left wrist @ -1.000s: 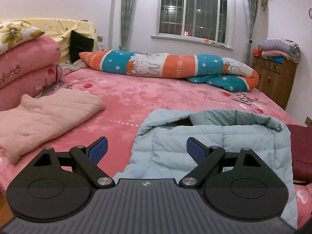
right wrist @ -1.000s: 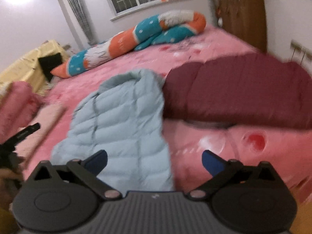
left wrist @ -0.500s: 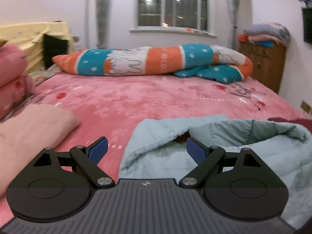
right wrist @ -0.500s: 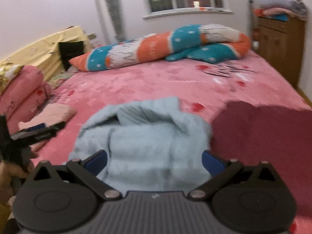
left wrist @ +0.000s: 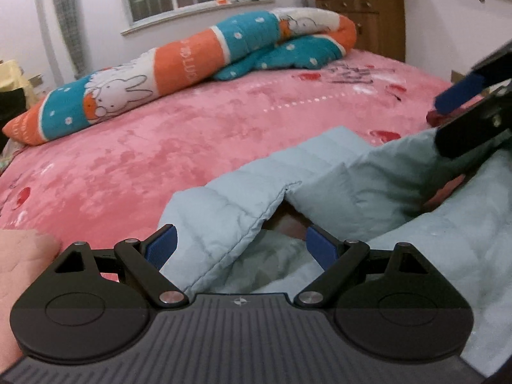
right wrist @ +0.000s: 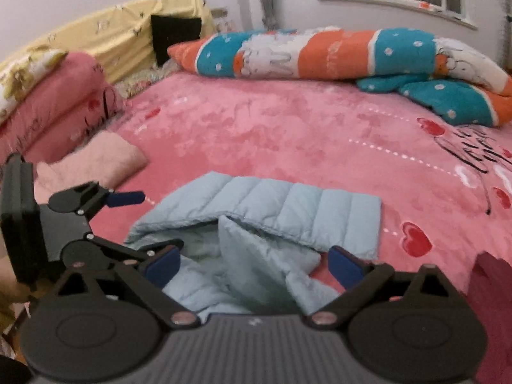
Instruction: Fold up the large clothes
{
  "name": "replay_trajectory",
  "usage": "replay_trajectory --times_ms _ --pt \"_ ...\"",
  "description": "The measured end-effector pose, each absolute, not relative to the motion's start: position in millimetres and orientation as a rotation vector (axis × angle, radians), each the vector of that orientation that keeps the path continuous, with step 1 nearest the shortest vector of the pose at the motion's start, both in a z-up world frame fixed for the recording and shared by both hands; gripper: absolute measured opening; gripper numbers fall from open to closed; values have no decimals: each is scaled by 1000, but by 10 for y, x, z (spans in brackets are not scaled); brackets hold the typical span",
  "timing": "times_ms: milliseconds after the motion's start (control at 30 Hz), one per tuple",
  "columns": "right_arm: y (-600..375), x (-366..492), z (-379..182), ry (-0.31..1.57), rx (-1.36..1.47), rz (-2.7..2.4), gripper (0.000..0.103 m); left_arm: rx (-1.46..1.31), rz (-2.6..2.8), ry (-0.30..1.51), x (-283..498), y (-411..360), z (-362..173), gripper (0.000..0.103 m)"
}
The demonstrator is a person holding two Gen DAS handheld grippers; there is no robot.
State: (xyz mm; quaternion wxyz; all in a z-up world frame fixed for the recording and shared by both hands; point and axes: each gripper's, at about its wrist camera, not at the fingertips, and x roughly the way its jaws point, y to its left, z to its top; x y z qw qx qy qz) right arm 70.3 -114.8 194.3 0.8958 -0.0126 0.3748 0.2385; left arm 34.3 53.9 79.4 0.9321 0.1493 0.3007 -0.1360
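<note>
A light blue puffer jacket [left wrist: 288,172] lies on the pink bed, its collar end pointing away from me; it also shows in the right wrist view [right wrist: 288,211]. My left gripper [left wrist: 240,248] is open, its blue pads either side of the jacket's left collar edge, just above the fabric. My right gripper [right wrist: 252,264] is open over the jacket's neck opening, with fabric between the pads. The right gripper shows at the right edge of the left wrist view [left wrist: 473,112], and the left gripper shows at the left of the right wrist view [right wrist: 128,224].
A pink bedspread [left wrist: 160,134] covers the bed. A rolled orange and teal quilt [right wrist: 336,54] lies along the far side. A folded pink blanket [right wrist: 96,160] and stacked pink pillows [right wrist: 57,102] sit at the left. A dark red garment [right wrist: 492,284] lies right. A wooden dresser [left wrist: 377,22] stands far right.
Both grippers have moved forward and down to the jacket's collar end. The right gripper swung left from the dark red garment to over the neck opening. Both stayed open.
</note>
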Motion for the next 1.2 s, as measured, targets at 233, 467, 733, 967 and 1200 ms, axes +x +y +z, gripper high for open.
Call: replay_trajectory --times_ms 233,467,733,967,1200 --pt "-995 967 1659 889 -84 560 75 376 -269 640 588 510 659 99" --pt "-960 1018 1429 964 -155 532 22 415 -220 701 755 493 577 59" --pt "-1146 929 1653 810 -115 407 3 307 -13 645 803 793 796 16" --pt "-1507 975 2352 493 -44 212 1 198 261 572 863 1672 1266 11" --pt "-2102 1061 2858 234 84 0 1 113 487 516 683 2612 1602 11"
